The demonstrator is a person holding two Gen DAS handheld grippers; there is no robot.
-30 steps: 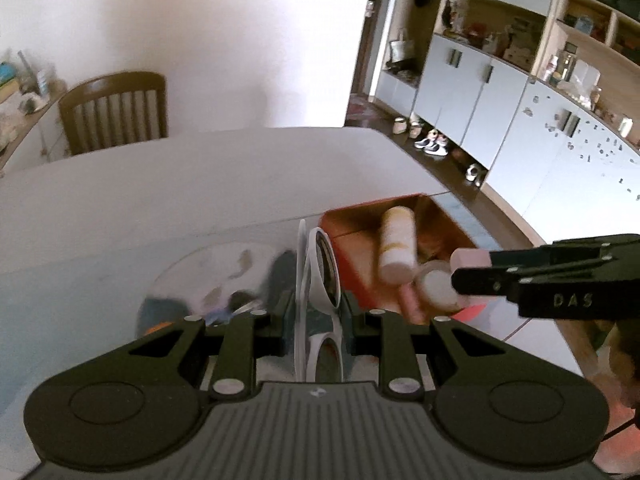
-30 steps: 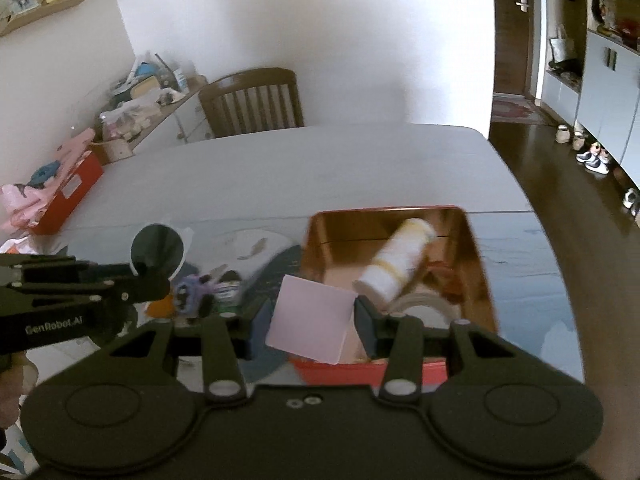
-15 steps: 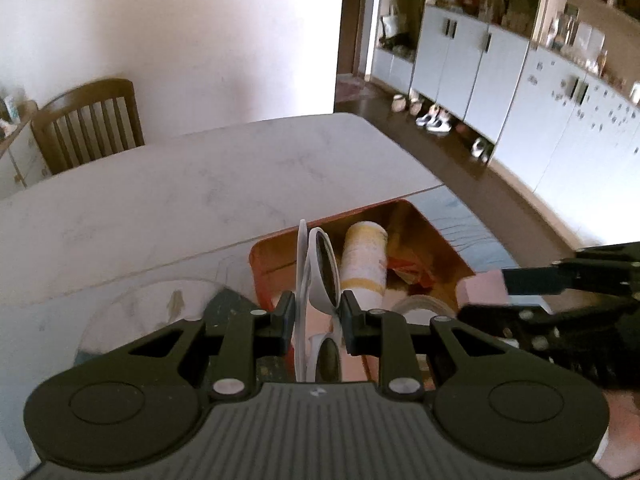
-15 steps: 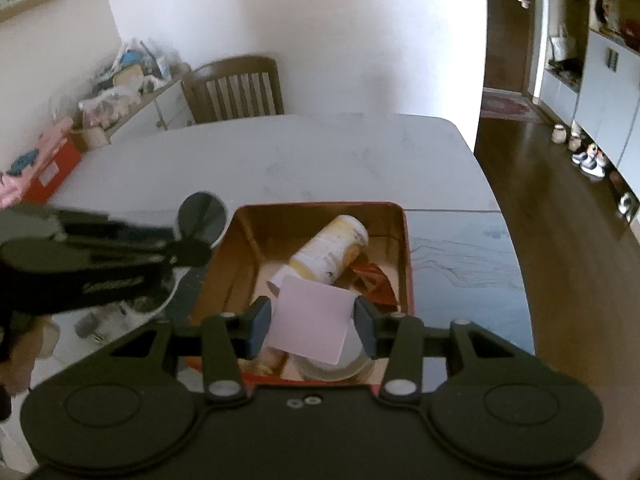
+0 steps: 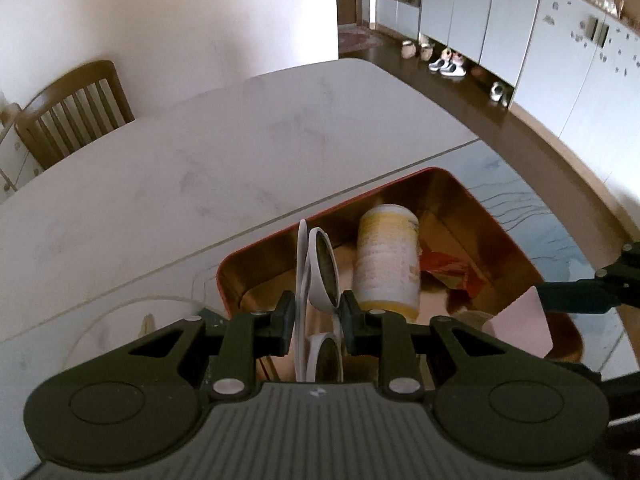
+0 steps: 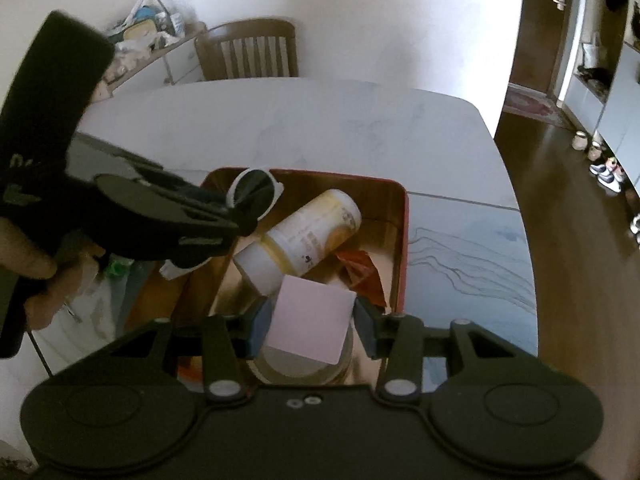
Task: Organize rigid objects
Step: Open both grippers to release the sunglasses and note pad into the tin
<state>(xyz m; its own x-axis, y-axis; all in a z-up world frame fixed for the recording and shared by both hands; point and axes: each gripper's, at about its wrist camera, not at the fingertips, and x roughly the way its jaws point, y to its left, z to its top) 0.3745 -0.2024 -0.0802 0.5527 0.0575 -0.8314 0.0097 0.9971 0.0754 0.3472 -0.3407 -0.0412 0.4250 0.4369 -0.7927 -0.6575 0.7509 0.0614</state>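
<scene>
White-framed sunglasses (image 5: 318, 276) with dark lenses stand on edge between the pads of my left gripper (image 5: 316, 314), which is shut on them above the near left corner of a red tray (image 5: 452, 184). My right gripper (image 6: 312, 322) is shut on a pale pink square block (image 6: 310, 320), held over the tray's near side. In the right wrist view the tray (image 6: 402, 236) holds a white and yellow bottle (image 6: 300, 242) lying on its side, a red wrapper (image 6: 360, 272) and a round lid (image 6: 296, 364). The left gripper (image 6: 240, 216) and sunglasses (image 6: 254, 192) reach in from the left there.
The tray sits on a white marble table (image 5: 180, 168). A wooden chair (image 5: 72, 112) stands at the far side. Small clutter (image 6: 116, 268) lies left of the tray under a person's hand (image 6: 36, 264). Cabinets and shoes (image 5: 448, 64) line the floor at right.
Both grippers moved toward the tray and lower. The left one carried the sunglasses rightward from the clutter to the tray's corner. The pink block now hangs over the tray's near side.
</scene>
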